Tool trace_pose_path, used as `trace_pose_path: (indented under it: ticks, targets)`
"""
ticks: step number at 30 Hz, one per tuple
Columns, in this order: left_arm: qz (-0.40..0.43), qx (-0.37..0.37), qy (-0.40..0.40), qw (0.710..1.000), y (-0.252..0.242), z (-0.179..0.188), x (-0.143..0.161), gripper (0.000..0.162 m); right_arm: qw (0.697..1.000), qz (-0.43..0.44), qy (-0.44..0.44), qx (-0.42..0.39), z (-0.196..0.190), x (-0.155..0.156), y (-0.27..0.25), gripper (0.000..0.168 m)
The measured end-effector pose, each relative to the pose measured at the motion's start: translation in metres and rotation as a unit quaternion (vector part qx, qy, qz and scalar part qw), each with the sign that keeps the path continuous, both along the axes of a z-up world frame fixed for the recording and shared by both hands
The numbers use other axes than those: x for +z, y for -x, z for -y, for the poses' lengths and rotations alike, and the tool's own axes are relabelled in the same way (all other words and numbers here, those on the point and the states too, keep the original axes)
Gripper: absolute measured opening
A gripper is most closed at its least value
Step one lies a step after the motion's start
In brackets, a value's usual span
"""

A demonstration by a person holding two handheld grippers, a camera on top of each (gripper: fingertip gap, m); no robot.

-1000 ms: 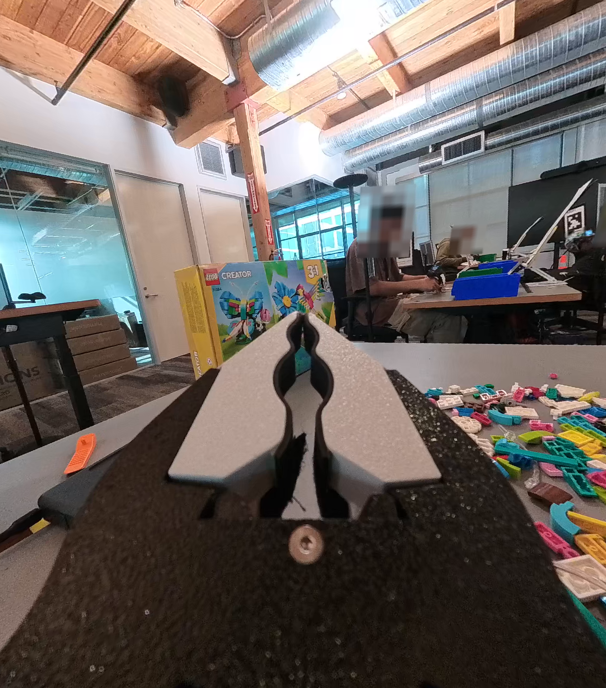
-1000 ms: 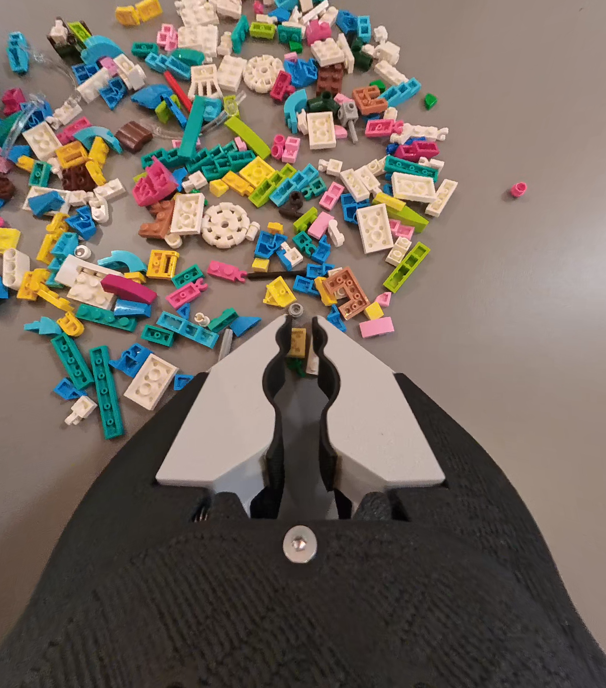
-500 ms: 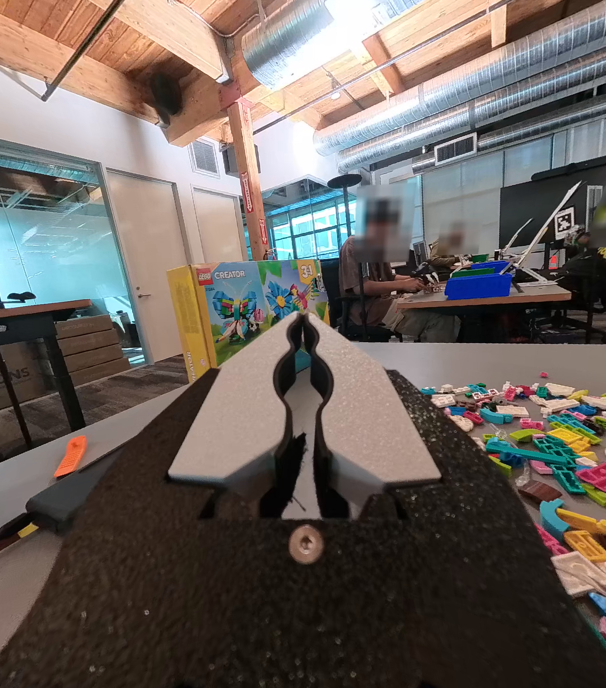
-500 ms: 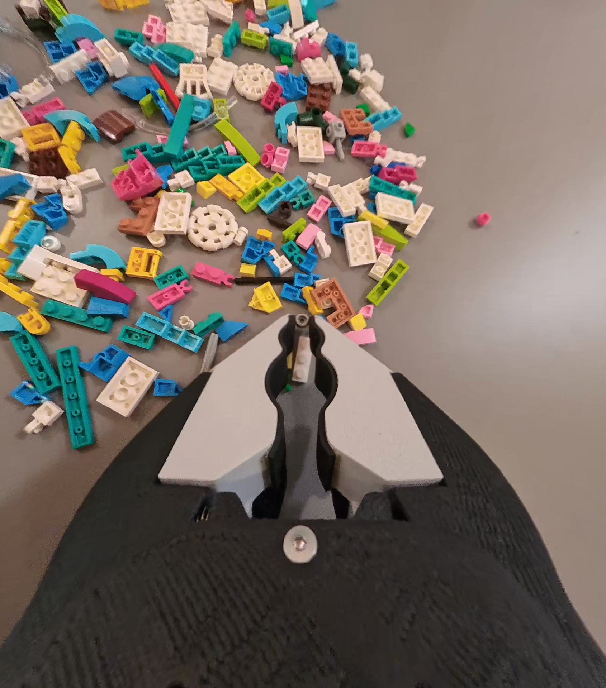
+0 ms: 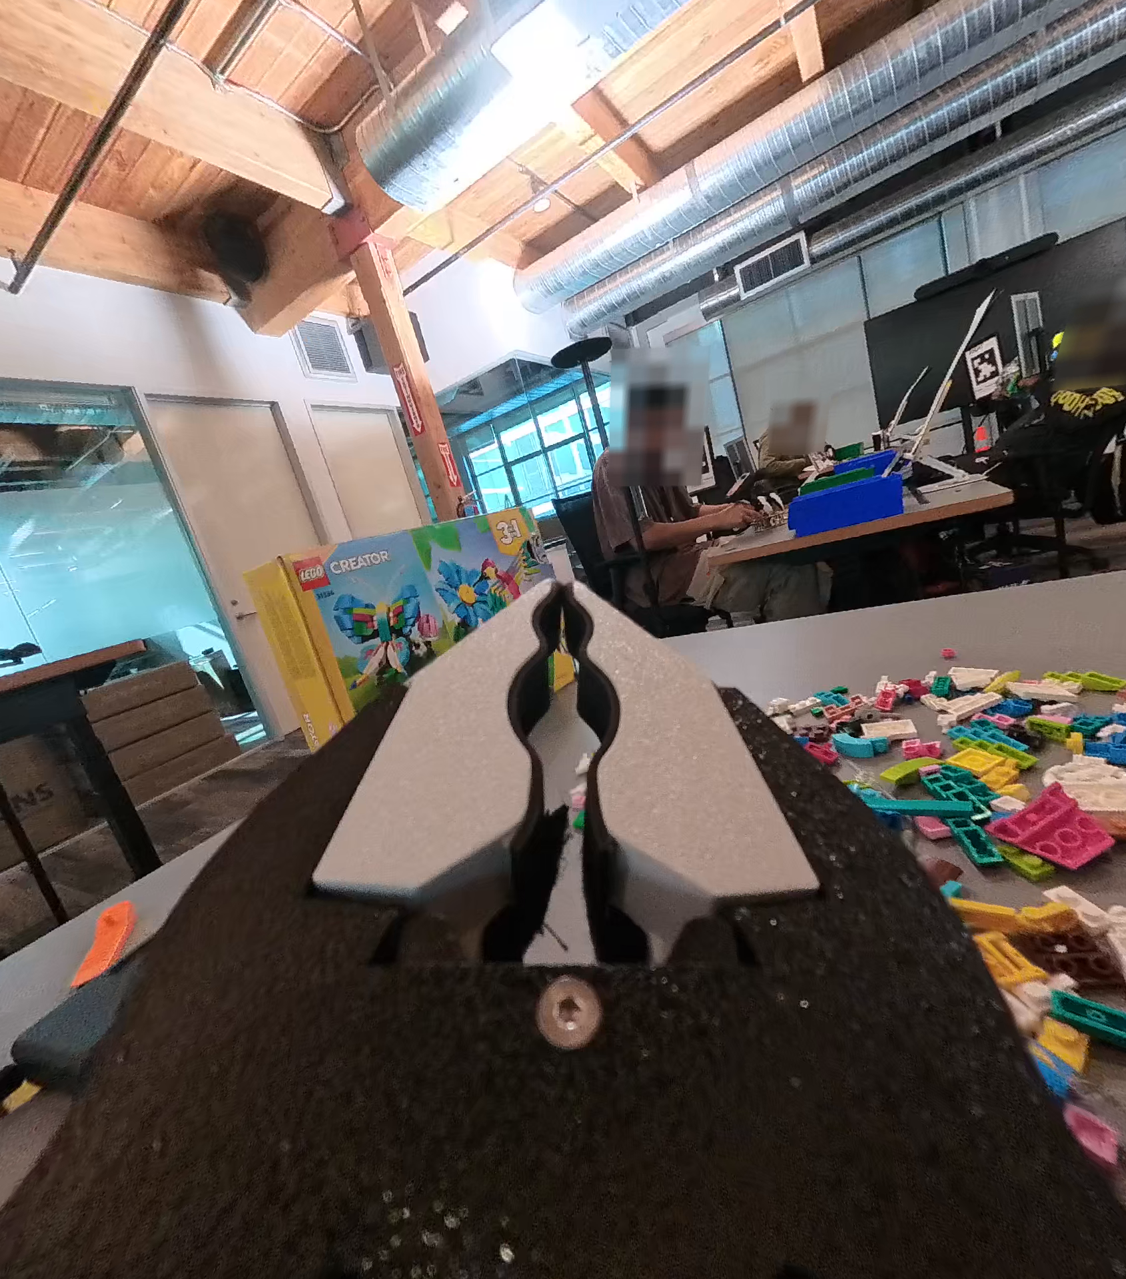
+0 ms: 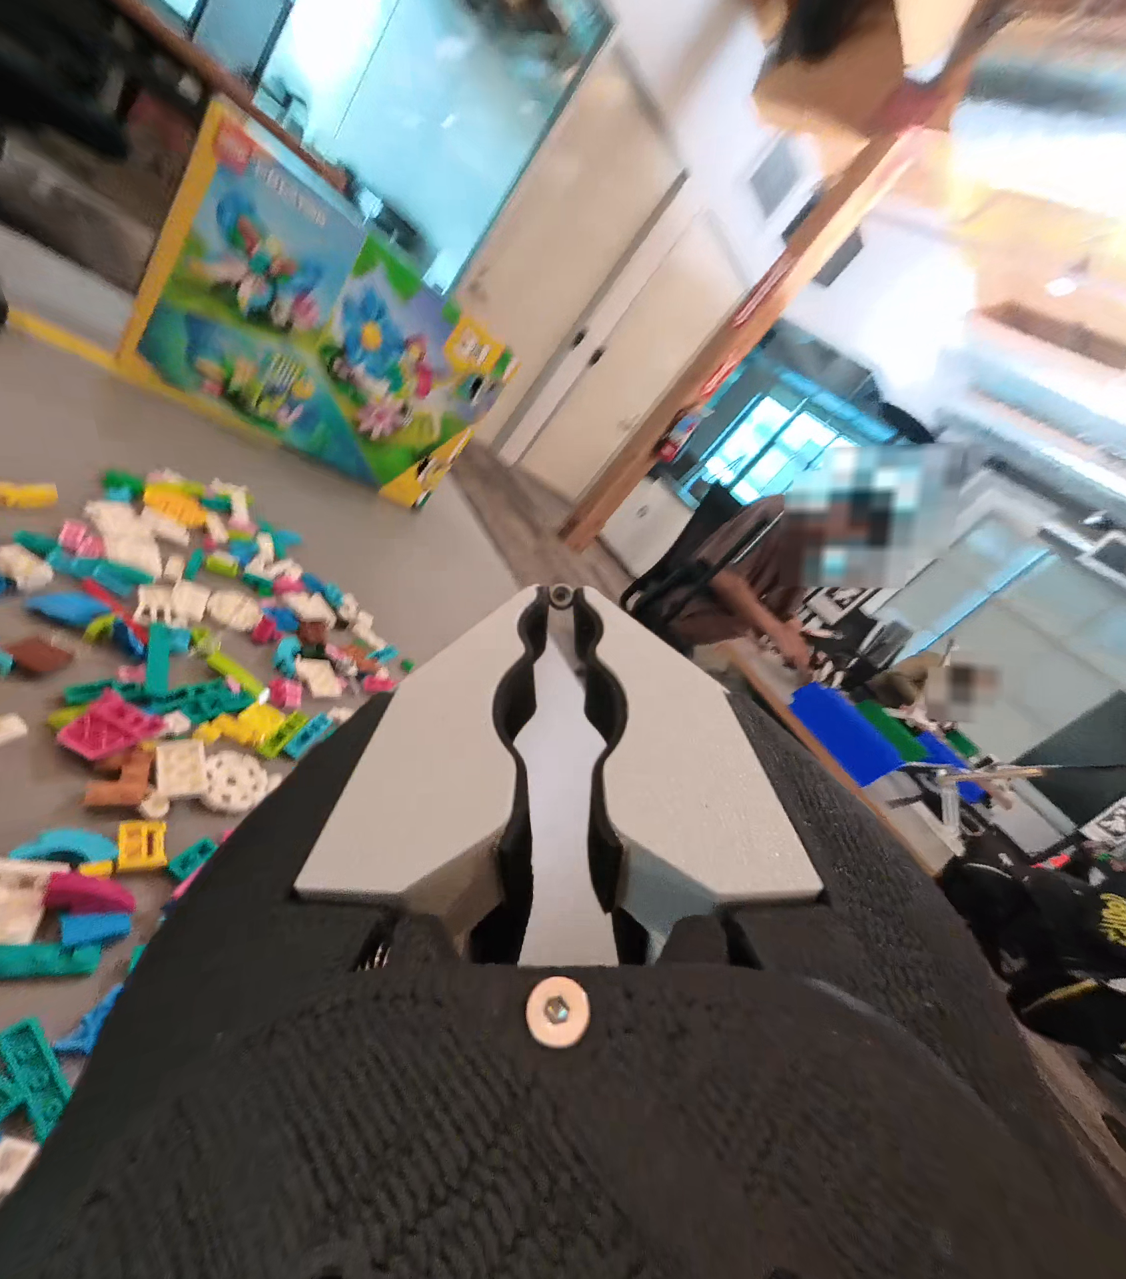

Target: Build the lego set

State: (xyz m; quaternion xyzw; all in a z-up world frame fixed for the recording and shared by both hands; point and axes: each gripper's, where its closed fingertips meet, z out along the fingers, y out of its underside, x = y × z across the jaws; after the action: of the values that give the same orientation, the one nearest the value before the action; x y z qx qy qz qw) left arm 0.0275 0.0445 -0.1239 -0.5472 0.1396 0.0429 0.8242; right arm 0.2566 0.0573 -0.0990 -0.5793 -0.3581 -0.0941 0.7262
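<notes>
Loose lego pieces in many colours lie in a pile on the grey table, at the right of the left wrist view (image 5: pixel 1031 796) and at the left of the right wrist view (image 6: pixel 131 692). My right gripper (image 6: pixel 559 596) is raised and tilted above the table's right side, shut on a small grey round piece (image 6: pixel 559 594) at its tips. My left gripper (image 5: pixel 561 590) is shut and empty, held low over the table to the left of the pile.
The lego set's box (image 5: pixel 394 623) stands upright at the table's far edge, and also shows in the right wrist view (image 6: pixel 290 332). An orange brick separator (image 5: pixel 105 941) and a dark grey object (image 5: pixel 69 1024) lie at the table's left. People sit at another desk (image 5: pixel 858 533) behind. One gripper's finger ends stand about 25 cm off the other's.
My right gripper has lifted from the pile and tilted up, from looking down at the pieces to looking across the room, with the small grey piece in its tips. My left gripper shifted slightly.
</notes>
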Motion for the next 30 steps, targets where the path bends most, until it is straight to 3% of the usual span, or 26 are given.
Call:
trace_pose_path:
  ticks: [5,7,11,15,18,22,25,30]
  targets:
    - [0.005,-0.005,-0.012,1.0,-0.017,0.034,0.005,0.0,0.995,-0.063,-0.074,0.022,0.048,0.019,0.005,0.006]
    - [0.002,-0.011,-0.011,1.0,-0.029,0.052,0.004,0.0,0.992,-0.091,-0.068,0.046,0.066,0.008,0.016,0.006]
    - [-0.018,-0.018,-0.035,0.999,-0.046,0.098,0.011,0.0,0.991,-0.044,-0.099,0.08,0.094,-0.016,0.067,0.006]
    - [-0.072,-0.013,-0.111,0.991,-0.05,0.127,0.05,0.0,0.979,-0.107,-0.098,0.142,0.113,-0.01,0.12,0.006]
    - [-0.021,-0.014,-0.193,0.981,-0.026,0.159,0.118,0.0,0.965,-0.159,-0.077,0.195,0.124,-0.002,0.156,0.006]
    - [0.008,0.005,-0.3,0.954,0.02,0.254,0.192,0.0,0.942,-0.176,-0.052,0.282,0.159,0.001,0.214,0.005]
    - [-0.023,0.063,-0.307,0.949,0.06,0.309,0.2,0.0,0.907,-0.193,0.013,0.373,0.202,-0.011,0.269,0.005]
    - [-0.103,0.265,-0.232,0.93,0.153,0.38,0.161,0.0,0.871,-0.161,0.058,0.461,0.263,-0.037,0.339,0.006]
